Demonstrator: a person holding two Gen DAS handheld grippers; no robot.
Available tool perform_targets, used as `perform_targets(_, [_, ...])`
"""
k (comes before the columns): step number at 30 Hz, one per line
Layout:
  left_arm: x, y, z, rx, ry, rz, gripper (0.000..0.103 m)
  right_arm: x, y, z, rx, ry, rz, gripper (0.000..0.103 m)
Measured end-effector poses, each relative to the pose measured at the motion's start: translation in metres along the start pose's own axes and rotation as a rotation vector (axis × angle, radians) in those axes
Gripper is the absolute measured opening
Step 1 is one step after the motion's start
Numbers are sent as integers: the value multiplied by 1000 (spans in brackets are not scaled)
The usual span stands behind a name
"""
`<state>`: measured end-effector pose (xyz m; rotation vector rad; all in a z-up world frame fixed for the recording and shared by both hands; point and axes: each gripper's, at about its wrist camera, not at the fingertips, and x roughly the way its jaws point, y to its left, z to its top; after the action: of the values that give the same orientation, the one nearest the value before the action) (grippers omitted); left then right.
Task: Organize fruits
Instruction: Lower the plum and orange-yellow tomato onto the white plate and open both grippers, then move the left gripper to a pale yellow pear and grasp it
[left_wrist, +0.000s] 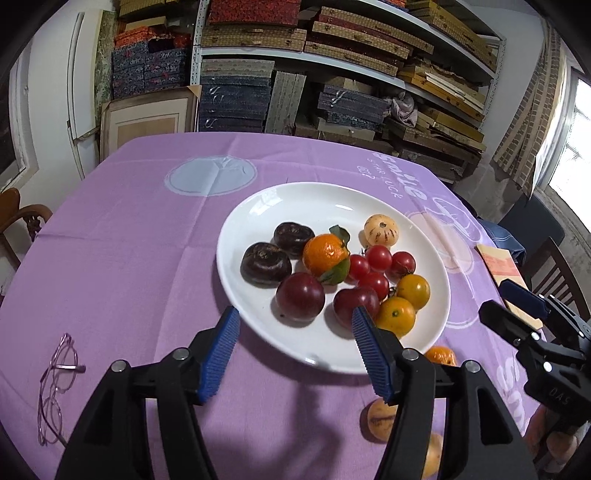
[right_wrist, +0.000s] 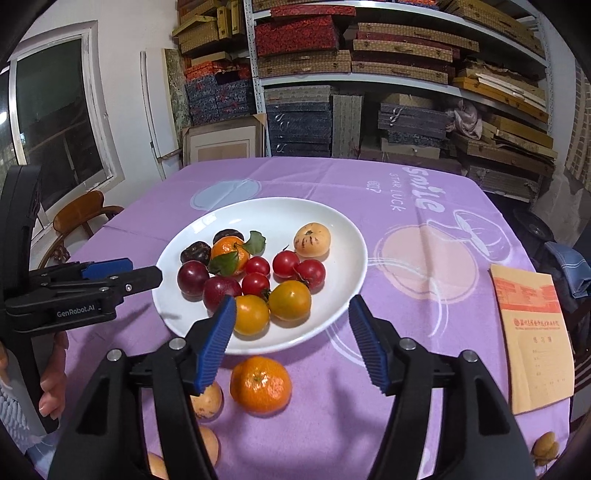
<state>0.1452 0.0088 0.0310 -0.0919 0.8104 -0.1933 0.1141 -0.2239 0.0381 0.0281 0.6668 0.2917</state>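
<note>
Both our hand-held grippers, left (left_wrist: 295, 354) and right (right_wrist: 291, 343), are wide and hold nothing. Next we grab the orange (right_wrist: 260, 384) for the plate (right_wrist: 343, 236).

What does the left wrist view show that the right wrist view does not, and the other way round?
Only the left wrist view shows the glasses lying on the cloth at the near left.

Only the right wrist view shows the whole brown booklet, the small yellow fruit near the table's right edge, and the loose tangerine in full, in front of the plate.

Both show the white plate of mixed fruit on the purple tablecloth, the shelves of boxes behind, and each other's gripper: both stand open and empty.
</note>
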Motion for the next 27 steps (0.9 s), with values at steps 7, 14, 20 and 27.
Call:
perform_targets(7, [-33, -3, -55, 8, 1, 1, 64, -40, -4, -29, 11, -61, -43, 82])
perform_targets(14, [-53, -41, -105, 126, 27, -46, 65, -57, -10, -58, 26, -85, -98, 95])
perform_targets(20, [-51, -59, -123, 181, 47, -71, 67, -59, -24, -66, 81, -90, -102, 97])
perform_targets(27, [-44, -71, -135, 225, 71, -108, 74, -59, -30, -65, 104, -85, -93, 99])
